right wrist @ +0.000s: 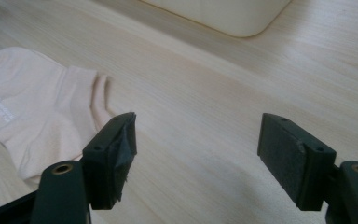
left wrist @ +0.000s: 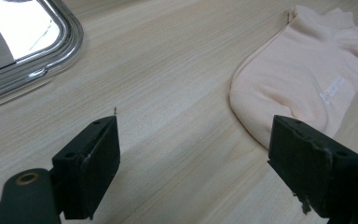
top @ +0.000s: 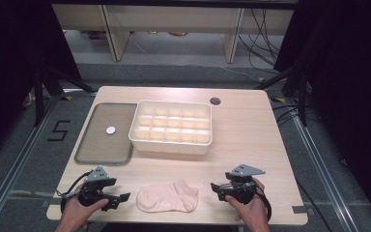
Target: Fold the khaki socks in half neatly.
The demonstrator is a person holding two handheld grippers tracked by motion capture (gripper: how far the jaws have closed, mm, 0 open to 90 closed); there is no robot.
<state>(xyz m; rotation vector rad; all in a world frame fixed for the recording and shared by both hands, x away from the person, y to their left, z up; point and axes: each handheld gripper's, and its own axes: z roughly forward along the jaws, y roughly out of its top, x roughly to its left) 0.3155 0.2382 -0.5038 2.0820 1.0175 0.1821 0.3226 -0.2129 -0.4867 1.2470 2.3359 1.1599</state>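
Pale pink cotton sock is lying flat at near table edge, between left gripper and right gripper; both jaws spread, empty. Left gripper view is showing faint, unreadable lettering on it.

Even overhead light is falling on the desk in the high view, leaving the wood bright while the surroundings at both sides are sinking into near black. That picture is looking soft and low in detail, and shadows under things are staying faint and short. In the left gripper view the metal tray is throwing back a strong white glare along its rim. The black fingers in both gripper views are appearing slightly blurred up close, and soft shadows are lying on the wood beneath them, with the sock looking pale and washed.
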